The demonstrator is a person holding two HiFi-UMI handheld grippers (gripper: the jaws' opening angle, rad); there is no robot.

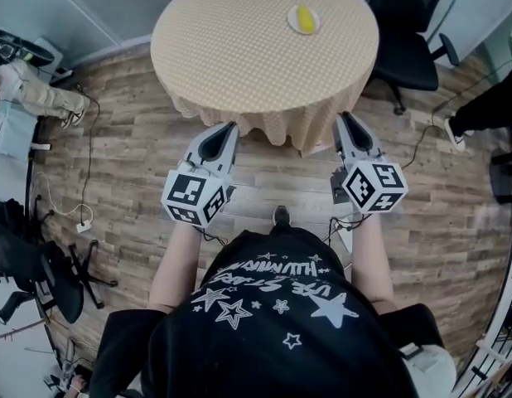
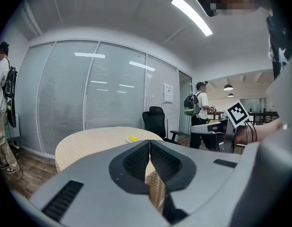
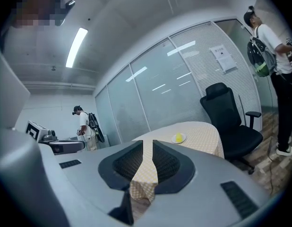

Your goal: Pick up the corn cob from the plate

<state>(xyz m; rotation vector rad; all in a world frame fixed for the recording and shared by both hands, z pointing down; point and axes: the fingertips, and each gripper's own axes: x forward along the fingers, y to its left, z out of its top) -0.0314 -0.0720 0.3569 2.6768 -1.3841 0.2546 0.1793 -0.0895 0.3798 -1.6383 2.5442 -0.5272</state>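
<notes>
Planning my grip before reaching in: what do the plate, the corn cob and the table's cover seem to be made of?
Plate: white and smooth, likely ceramic or plastic; too small to tell which.
Corn cob: even bright yellow, perhaps a plastic toy, though real corn can't be ruled out.
Cover: beige checked fabric, matte; its edge hangs in soft folds.

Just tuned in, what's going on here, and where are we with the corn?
A person stands facing a round table covered with a checked cloth, holding a gripper in each hand. The corn cob lies on a small plate at the far side of the table, untouched. The left gripper and right gripper point toward the table near its closer edge, both with jaws shut and nothing in them. The pick has not begun.
</notes>
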